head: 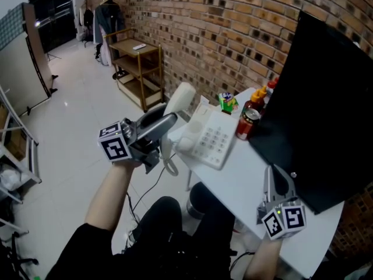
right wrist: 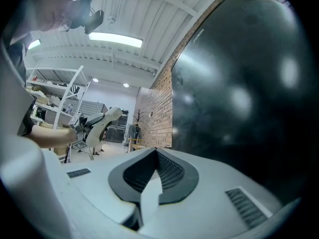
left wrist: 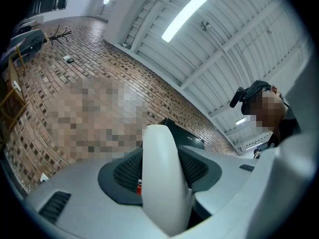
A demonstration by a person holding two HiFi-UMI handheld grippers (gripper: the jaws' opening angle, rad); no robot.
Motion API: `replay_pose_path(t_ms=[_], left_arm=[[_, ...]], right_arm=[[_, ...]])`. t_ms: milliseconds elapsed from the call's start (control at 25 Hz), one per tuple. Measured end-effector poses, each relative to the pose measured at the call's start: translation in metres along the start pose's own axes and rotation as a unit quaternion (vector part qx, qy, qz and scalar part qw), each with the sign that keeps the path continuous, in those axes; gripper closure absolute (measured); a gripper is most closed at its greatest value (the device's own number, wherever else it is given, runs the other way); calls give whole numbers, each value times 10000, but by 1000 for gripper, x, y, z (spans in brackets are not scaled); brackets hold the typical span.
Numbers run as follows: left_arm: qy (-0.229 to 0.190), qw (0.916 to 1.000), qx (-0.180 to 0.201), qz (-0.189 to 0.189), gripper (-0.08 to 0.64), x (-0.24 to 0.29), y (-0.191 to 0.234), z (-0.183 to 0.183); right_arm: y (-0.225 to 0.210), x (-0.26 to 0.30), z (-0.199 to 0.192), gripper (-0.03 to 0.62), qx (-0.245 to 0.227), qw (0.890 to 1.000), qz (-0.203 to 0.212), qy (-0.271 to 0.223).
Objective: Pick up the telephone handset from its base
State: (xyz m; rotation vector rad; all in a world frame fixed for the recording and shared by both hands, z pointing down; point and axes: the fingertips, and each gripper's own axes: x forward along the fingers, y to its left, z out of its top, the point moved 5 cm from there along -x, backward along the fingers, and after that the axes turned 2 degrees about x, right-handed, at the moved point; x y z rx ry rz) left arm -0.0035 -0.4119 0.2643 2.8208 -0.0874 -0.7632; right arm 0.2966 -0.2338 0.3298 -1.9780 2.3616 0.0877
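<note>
Handset (head: 182,96) and tongs, status?
— Right tongs (head: 278,177) at desk's (head: 247,182) near edge: jaws together, empty. Left tongs (head: 166,122) clamped on handset, held up just off left edge.
Base (head: 214,139)?
— Beyond, along left edge; can (head: 247,124) behind it.

1 handset (head: 179,100), 1 phone base (head: 213,140), 2 grippers (head: 170,121) (head: 278,178), 2 sauce btls (head: 255,102) (head: 270,87), 1 can (head: 247,125), 1 monitor (head: 326,115), 1 wood shelf (head: 140,70)
</note>
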Motion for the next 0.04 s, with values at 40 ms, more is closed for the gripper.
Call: replay_pose_path(t_ms=[40], left_arm=[[10, 10000, 19, 28, 342, -1, 0, 0]], right_arm=[[0, -1, 0, 584, 9, 10000, 0, -9]])
